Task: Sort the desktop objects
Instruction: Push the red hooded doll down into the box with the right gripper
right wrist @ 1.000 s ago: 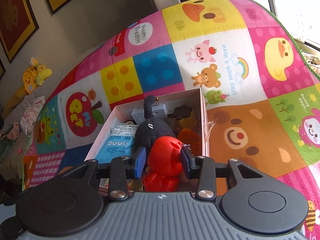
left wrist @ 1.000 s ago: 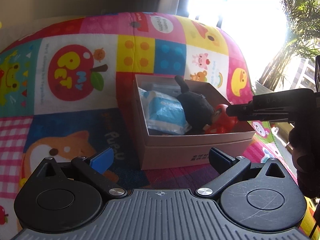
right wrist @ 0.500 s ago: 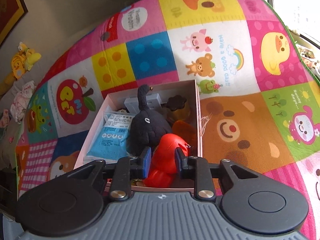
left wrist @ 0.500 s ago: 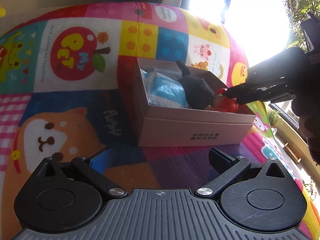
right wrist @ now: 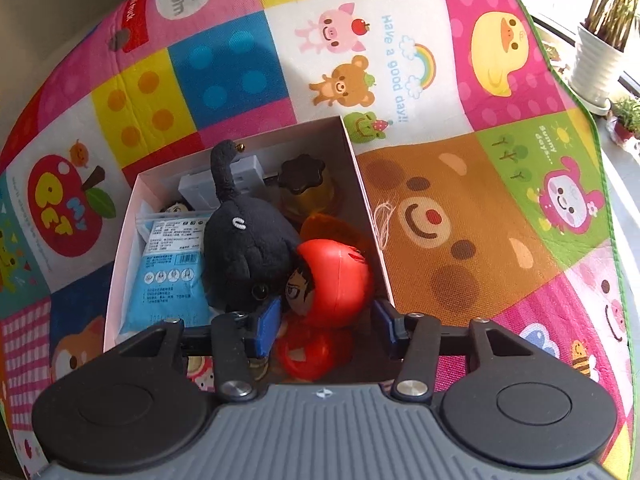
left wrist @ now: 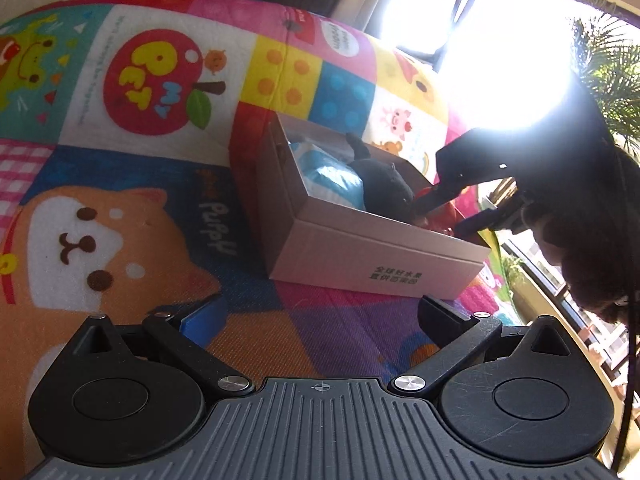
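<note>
A pale cardboard box [right wrist: 357, 184] sits on a colourful play mat [right wrist: 460, 220]. In it lie a black plush [right wrist: 244, 240], a blue packet [right wrist: 168, 280], a dark-lidded jar [right wrist: 302, 172] and a red round-headed toy figure [right wrist: 332, 280]. My right gripper [right wrist: 324, 320] hangs over the box's near right corner. Its jaws are opening, and the red toy lies between them with both blue pads clear of it. In the left wrist view the box [left wrist: 360, 256] lies ahead and the right gripper [left wrist: 454, 210] dips into it. My left gripper [left wrist: 320, 314] is open and holds nothing, low over the mat.
The mat [left wrist: 120, 220] spreads on all sides of the box. A white plant pot [right wrist: 596, 64] stands past the mat's far right edge by a bright window. A person's hand [left wrist: 580, 240] holds the right gripper.
My right gripper has let go of the red toy, which now rests in the box, and has tilted further down. The left gripper has sunk toward the mat.
</note>
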{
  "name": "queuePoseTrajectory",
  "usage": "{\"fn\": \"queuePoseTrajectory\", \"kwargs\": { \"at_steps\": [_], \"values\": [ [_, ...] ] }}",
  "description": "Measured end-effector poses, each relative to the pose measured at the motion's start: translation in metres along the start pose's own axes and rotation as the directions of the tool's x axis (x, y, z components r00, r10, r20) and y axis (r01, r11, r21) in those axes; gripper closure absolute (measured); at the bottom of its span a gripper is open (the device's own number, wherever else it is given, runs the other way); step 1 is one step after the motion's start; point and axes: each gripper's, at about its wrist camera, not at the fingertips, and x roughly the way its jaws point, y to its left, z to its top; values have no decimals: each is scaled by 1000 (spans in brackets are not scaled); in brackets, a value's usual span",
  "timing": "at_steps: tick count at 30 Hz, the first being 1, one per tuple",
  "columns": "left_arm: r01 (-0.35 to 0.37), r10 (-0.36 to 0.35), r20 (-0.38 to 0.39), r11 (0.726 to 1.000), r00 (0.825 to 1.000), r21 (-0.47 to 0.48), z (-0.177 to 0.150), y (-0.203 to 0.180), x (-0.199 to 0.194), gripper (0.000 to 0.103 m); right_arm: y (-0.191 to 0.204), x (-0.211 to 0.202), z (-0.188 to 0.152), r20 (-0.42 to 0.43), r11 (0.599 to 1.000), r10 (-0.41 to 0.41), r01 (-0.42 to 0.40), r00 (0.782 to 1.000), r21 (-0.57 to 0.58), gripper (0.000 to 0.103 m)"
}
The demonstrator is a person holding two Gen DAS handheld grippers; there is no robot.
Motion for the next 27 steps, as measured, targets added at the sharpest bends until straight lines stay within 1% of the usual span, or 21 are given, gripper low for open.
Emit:
{"fn": "queuePoseTrajectory", "kwargs": {
  "at_steps": [2,4,5,6,7,8,9,10,11,12,15,19,21,22,23,24,25,27],
  "values": [
    [-3,3,5,1000,1000,-6,0,1,-1,0,7,6,3,8,999,-36,36,999,14,52],
    [-5,5,8,1000,1000,-13,0,2,-2,0,12,8,4,-3,997,-62,62,998,50,51],
    [-6,6,9,1000,1000,-17,1,2,-2,0,11,8,4,-24,996,-51,53,998,73,51],
    [-7,7,10,1000,1000,-20,1,3,-2,0,9,9,4,-68,994,-14,21,998,104,51],
    [-6,7,12,1000,1000,-24,1,3,-3,0,6,9,2,-123,990,41,-24,992,137,51],
    [-6,6,13,1000,1000,-27,2,4,-3,0,2,9,0,-174,982,113,-83,978,172,52],
    [-6,7,13,1000,1000,-29,2,4,-3,0,-2,5,-2,-184,973,168,-134,968,187,54],
    [-8,8,13,1000,1000,-30,2,4,-3,0,-4,0,-2,-178,968,203,-170,963,187,59],
    [-10,10,13,999,1000,-31,2,4,-3,0,-6,-7,-2,-157,965,220,-192,963,178,60],
    [-12,12,12,999,1000,-32,2,4,-3,0,-6,-14,-1,-124,970,210,-191,970,152,60],
    [-15,16,10,999,1000,-33,1,5,-1,0,0,-28,1,-30,988,149,-147,988,48,60],
    [-15,16,12,999,1000,-31,1,5,-1,0,16,-28,5,67,991,93,-86,993,-103,60],
    [-15,15,11,999,1000,-32,0,6,-1,0,23,-20,7,60,977,100,-87,993,-192,60],
    [-14,15,10,999,1000,-34,0,6,-1,0,27,-17,6,53,971,97,-83,994,-225,58],
    [-14,15,9,999,1000,-36,0,6,-1,0,31,-16,3,48,963,97,-81,994,-258,55],
    [-14,14,8,999,1000,-37,0,6,-1,0,35,-16,-2,48,952,96,-78,994,-298,49],
    [-13,13,8,999,1000,-36,0,6,-1,0,41,-15,-7,58,939,88,-63,994,-339,46],
    [-14,14,7,999,1000,-35,0,6,-1,0,51,-11,-17,80,908,50,-12,996,-419,46]
  ]
}}
